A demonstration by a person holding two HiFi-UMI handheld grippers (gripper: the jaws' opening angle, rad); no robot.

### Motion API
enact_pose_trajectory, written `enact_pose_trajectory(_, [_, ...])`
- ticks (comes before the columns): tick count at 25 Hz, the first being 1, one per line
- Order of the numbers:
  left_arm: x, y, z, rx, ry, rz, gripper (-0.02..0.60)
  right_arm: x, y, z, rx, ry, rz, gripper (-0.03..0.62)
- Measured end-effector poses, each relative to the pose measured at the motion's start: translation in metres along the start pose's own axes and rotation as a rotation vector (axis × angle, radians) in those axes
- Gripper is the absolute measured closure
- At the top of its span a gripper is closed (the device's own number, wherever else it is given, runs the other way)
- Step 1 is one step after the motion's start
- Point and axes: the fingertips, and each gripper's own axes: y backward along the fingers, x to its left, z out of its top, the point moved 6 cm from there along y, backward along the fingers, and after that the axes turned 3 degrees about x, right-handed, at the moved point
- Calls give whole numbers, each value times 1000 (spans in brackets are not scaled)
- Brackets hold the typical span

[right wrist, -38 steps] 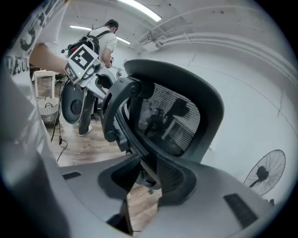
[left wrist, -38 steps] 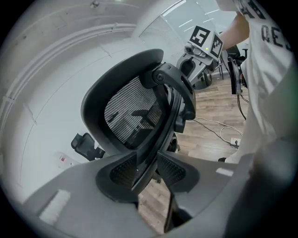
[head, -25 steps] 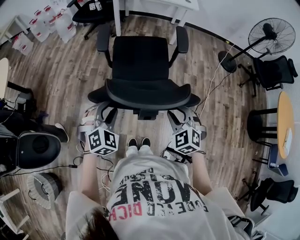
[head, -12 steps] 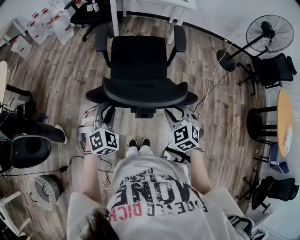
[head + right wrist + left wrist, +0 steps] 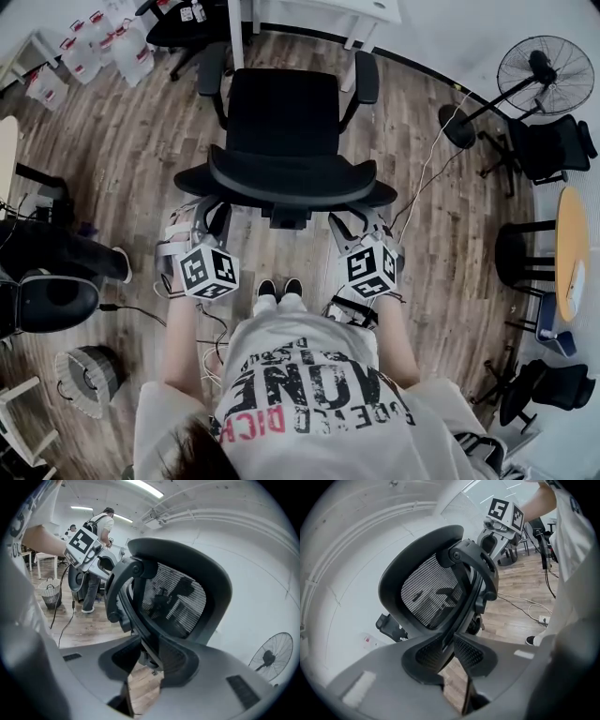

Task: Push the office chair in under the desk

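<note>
Ahead of the chair [image 5: 281, 122], the floor between the desk's [image 5: 319, 7] 2 white legs [image 5: 235, 37] lies open, but from above the armrests [image 5: 366, 77] line up with those legs. A second chair [image 5: 178, 23] and water jugs [image 5: 117, 47] crowd the far left corner. Bare floor [image 5: 141, 159] runs along both sides. To the right stand a fan [image 5: 547, 67], its cable [image 5: 427, 159] trailing over the boards, more chairs [image 5: 548, 141] and a round table [image 5: 565, 248]. To the left are a person's leg [image 5: 84, 258] and a wire basket [image 5: 87, 380].
</note>
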Motion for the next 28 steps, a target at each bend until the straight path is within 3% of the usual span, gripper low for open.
enact_pose_trajectory(15, [54,-38,-12,-11,5,-12,502,-30,-42,36,18,-34,-10,487])
enact_pose_trajectory(28, [57,-57,-21,-30,4,8,509,-28,-59,34,11,-43,-49,487])
